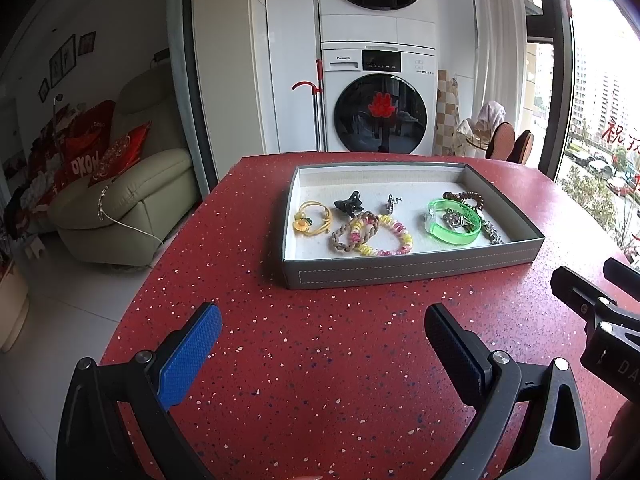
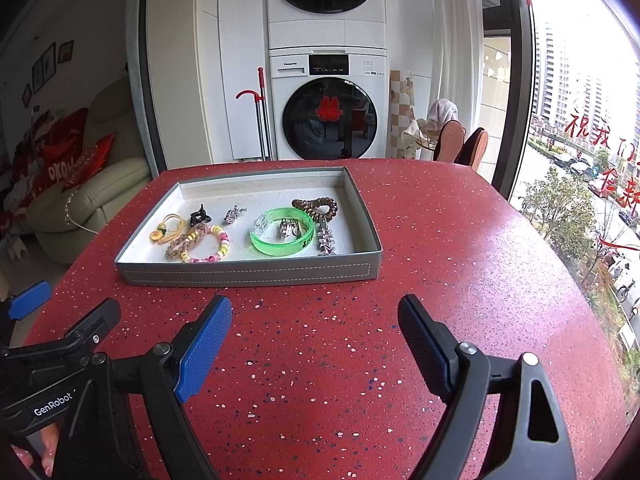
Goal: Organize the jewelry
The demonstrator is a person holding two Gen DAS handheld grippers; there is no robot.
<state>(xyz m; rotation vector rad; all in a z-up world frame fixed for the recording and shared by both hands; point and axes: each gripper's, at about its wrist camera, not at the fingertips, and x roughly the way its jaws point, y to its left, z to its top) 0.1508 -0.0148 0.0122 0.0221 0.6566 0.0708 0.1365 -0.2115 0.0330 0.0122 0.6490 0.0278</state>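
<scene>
A grey tray (image 1: 400, 272) (image 2: 248, 272) with a white lining sits on the red speckled table (image 1: 320, 360) (image 2: 440, 280). It holds a green bangle (image 1: 454, 222) (image 2: 282, 232), a pastel bead bracelet (image 1: 386, 236) (image 2: 208, 246), a braided cord bracelet (image 1: 352, 232), a yellow flower hair tie (image 1: 312, 218) (image 2: 168, 228), a black claw clip (image 1: 349, 204), a brown coil hair tie (image 1: 466, 198) (image 2: 316, 206) and silver pieces. My left gripper (image 1: 322, 328) is open and empty in front of the tray. My right gripper (image 2: 314, 320) is open and empty too.
The right gripper's body shows at the right edge of the left wrist view (image 1: 600, 312). The table's left edge drops to the floor beside a cream sofa (image 1: 128, 200). A stacked washer and dryer (image 1: 376, 100) stand beyond the table. Windows are on the right.
</scene>
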